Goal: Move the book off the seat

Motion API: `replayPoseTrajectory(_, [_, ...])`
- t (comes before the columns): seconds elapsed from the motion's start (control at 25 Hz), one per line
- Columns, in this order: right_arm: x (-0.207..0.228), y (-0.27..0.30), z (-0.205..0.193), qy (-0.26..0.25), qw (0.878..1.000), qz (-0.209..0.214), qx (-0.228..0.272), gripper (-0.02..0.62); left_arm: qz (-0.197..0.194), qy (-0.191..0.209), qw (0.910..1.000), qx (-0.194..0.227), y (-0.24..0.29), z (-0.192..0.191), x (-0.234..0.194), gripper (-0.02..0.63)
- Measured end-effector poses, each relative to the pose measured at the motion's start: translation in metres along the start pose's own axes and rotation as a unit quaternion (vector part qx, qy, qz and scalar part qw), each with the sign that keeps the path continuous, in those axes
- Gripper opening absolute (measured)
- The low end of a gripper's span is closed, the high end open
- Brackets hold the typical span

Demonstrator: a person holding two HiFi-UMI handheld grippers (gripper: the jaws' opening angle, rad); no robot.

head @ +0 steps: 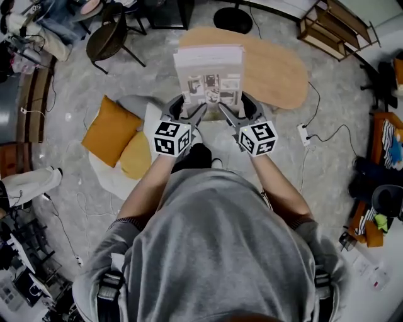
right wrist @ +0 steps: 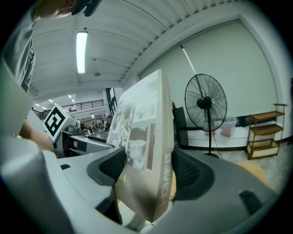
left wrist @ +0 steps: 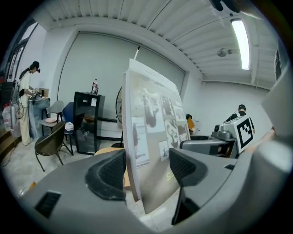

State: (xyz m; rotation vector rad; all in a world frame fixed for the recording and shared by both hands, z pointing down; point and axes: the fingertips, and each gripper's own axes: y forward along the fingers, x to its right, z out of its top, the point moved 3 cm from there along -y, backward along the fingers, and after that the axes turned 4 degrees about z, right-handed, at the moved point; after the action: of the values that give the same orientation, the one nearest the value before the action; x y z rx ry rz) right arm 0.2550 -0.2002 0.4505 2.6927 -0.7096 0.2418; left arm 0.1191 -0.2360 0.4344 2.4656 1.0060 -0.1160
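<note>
The book [head: 209, 69], thick with a pale cover printed with photos, is off the ground between both grippers, over the near end of an oval wooden table [head: 280, 72]. My left gripper [head: 189, 114] is shut on its near left corner and my right gripper [head: 232, 114] on its near right corner. In the left gripper view the book [left wrist: 153, 128] stands upright between the black pads [left wrist: 109, 176], page edges showing. In the right gripper view the book [right wrist: 144, 146] shows its spine, clamped between the pads [right wrist: 190, 176]. The white seat [head: 104, 171] lies below left.
An orange cushion [head: 110, 130] and a yellow cushion [head: 135, 156] rest on the seat. A dark chair [head: 110, 34] stands at the back left, a fan base [head: 233, 19] behind the table, a wooden rack [head: 334, 25] at the back right. A power strip [head: 303, 134] lies right of the table.
</note>
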Motion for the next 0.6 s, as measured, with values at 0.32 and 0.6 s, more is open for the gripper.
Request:
replayPoseTrajectory(0.32, [0.046, 0.058, 0.003, 0.031, 0.998, -0.048, -0.018, 0.327, -0.047, 0.007, 0.9982, -0.035, 0.072, 0.016, -0.048, 0.321])
replayPoseTrajectory(0.6, [0.103, 0.082, -0.015, 0.073, 0.994, -0.076, -0.028, 0.328, -0.071, 0.012, 0.9950, -0.070, 0.142, 0.011, -0.060, 0.321])
